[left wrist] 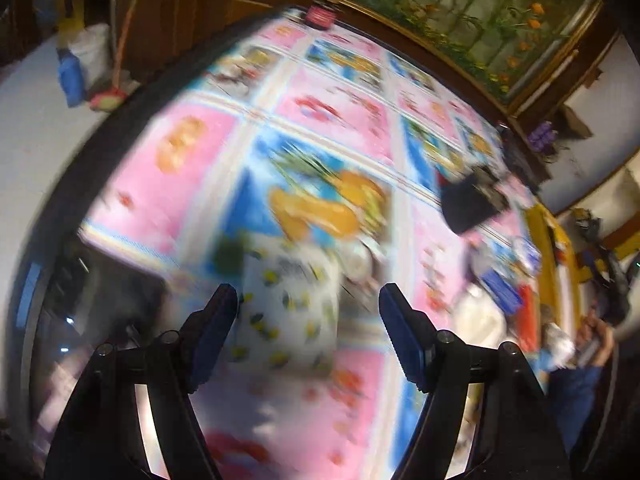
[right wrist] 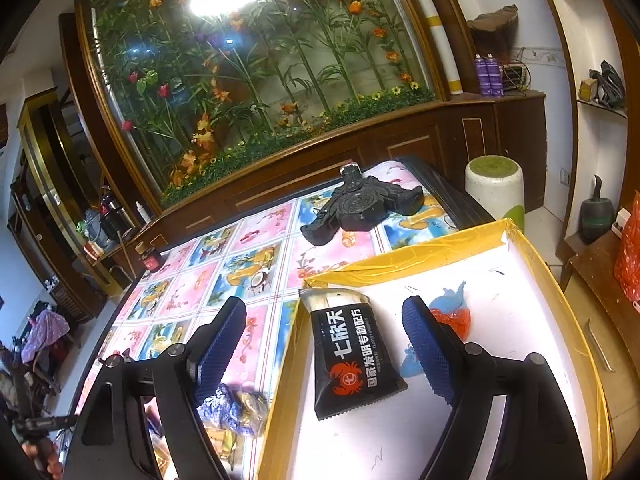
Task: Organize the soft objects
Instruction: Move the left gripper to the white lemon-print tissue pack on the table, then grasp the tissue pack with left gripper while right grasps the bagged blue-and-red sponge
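In the right wrist view my right gripper [right wrist: 324, 344] is open and empty above a black snack packet [right wrist: 350, 354] that lies in a yellow-rimmed white box [right wrist: 460, 240]. A red and blue soft item [right wrist: 452, 312] lies in the box by the right finger. A blue-patterned wrapped soft item [right wrist: 230, 408] lies on the tablecloth left of the box. In the blurred left wrist view my left gripper [left wrist: 308, 328] is open and empty over a white cloth with yellow dots [left wrist: 288, 312]. The box [left wrist: 556, 264] and several soft items [left wrist: 500, 292] are at the right.
A colourful fruit-print tablecloth [right wrist: 224, 272] covers the table. A black gripper stand [right wrist: 360, 208] sits at the far end, also seen in the left wrist view [left wrist: 472, 200]. A small red jar [right wrist: 150, 258] stands at the far left edge. A white stool [right wrist: 496, 188] is beyond the table.
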Tool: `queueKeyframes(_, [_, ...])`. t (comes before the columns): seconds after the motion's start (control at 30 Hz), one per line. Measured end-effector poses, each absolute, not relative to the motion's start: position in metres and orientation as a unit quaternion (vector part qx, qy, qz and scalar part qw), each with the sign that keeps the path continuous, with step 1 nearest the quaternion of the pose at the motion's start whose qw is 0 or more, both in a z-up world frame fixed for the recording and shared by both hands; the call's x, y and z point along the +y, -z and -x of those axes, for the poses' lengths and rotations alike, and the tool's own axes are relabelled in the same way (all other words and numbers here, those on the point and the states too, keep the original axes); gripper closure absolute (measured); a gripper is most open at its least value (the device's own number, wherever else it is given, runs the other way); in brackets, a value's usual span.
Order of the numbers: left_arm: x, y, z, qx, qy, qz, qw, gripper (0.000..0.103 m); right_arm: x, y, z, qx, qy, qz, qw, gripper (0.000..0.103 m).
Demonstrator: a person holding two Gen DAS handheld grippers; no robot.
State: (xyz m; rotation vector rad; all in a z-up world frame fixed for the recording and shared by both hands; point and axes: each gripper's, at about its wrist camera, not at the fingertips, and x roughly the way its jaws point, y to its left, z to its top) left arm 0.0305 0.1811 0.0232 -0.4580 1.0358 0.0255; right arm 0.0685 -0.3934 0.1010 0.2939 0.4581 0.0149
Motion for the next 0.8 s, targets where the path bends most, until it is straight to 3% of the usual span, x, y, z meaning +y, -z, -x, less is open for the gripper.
queueKeyframes(0.1, [0.152, -0.022, -0.01, 0.495, 0.044, 0.225, 0.838, 0.03, -0.388, -0.101, -0.063, 0.214, -0.015, -0.139, 0.967, 0.022])
queueKeyframes(0.27, [0.114, -0.027, -0.009, 0.477, -0.009, 0.14, 0.867, 0.03, -0.36, -0.109, -0.029, 0.188, -0.06, -0.124, 0.972, 0.021])
queueKeyframes(0.43, [0.113, -0.02, -0.031, 0.478, -0.022, 0.158, 0.864, 0.03, -0.308, -0.099, 0.043, 0.173, -0.154, -0.105, 0.967, 0.015])
queueKeyframes(0.6, [0.12, -0.011, -0.053, 0.476, -0.047, 0.164, 0.863, 0.03, -0.26, -0.077, 0.084, 0.213, -0.235, -0.064, 0.946, 0.013])
queueKeyframes(0.77, [0.109, -0.006, -0.068, 0.46, -0.055, 0.108, 0.88, 0.031, -0.204, -0.06, 0.094, 0.28, -0.3, 0.058, 0.91, 0.014])
queueKeyframes(0.8, [0.107, -0.005, -0.068, 0.45, -0.05, 0.103, 0.886, 0.036, -0.193, -0.057, 0.094, 0.291, -0.309, 0.079, 0.902, 0.016])
